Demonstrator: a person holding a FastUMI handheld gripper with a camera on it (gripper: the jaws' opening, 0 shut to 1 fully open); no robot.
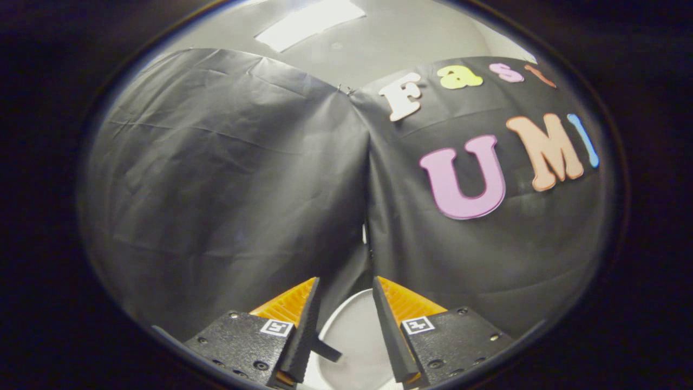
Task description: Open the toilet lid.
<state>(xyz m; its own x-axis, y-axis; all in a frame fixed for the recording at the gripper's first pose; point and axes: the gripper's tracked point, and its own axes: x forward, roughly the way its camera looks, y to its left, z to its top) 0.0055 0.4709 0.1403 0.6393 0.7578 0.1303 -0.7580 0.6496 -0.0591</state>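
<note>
One tool (345,287) spread above one lid (354,330)

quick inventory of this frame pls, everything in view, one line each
toilet lid: 1, white, low between the fingers and below them, rounded edge toward the wall
booth wall: 2 black cloth panels, meeting at a seam straight ahead, beyond the fingers
ceiling: 1, grey-white, above the cloth
ceiling light: 1, white panel, on the ceiling
gripper: 1, black bodies with orange fingers, open, holding nothing, apart over the lid
</note>
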